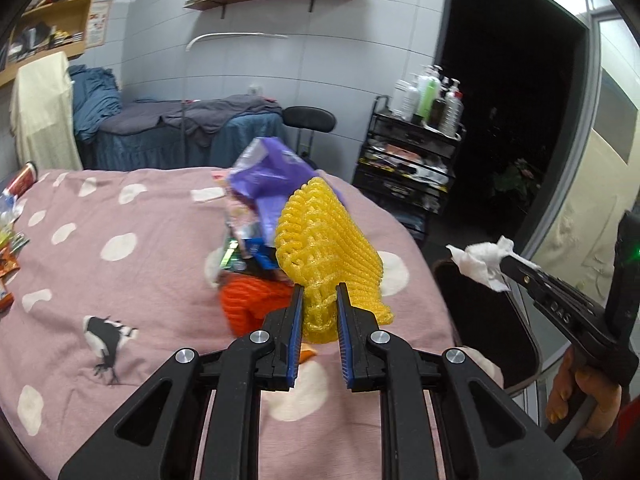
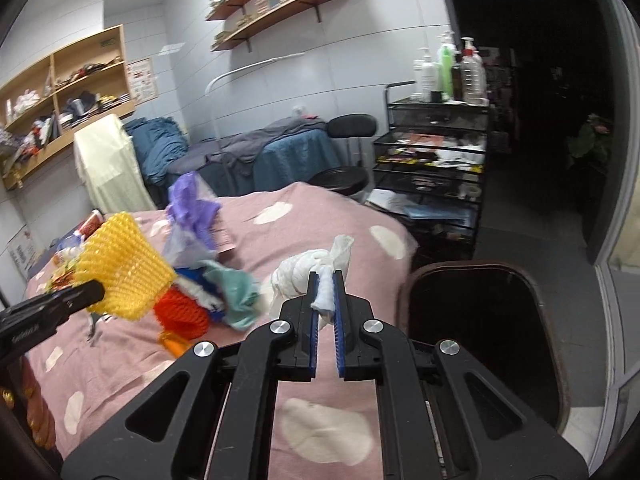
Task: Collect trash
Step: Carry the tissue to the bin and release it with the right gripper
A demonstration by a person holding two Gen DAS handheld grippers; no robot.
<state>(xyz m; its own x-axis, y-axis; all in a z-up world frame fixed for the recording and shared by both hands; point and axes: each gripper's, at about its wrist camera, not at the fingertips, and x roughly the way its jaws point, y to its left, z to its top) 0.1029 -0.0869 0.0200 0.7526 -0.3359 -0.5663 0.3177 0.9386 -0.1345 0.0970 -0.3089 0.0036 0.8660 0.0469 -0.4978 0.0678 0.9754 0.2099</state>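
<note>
My left gripper (image 1: 319, 292) is shut on a yellow foam net sleeve (image 1: 328, 248) and holds it above the pink spotted bed (image 1: 120, 300). It also shows in the right wrist view (image 2: 124, 268). My right gripper (image 2: 327, 280) is shut on a crumpled white tissue (image 2: 304, 276), which also shows in the left wrist view (image 1: 482, 260), near the dark trash bin (image 2: 484, 320). A pile of trash lies on the bed: an orange net (image 2: 180, 312), a purple bag (image 2: 192, 208), teal and blue wrappers (image 2: 236, 292).
More wrappers lie at the bed's left edge (image 1: 12, 248). A black wire cart (image 2: 432, 168) with bottles stands beyond the bed, beside a stool (image 2: 340, 180). A second blue-covered bed (image 1: 180, 132) stands at the wall. A dark doorway (image 2: 540, 100) is to the right.
</note>
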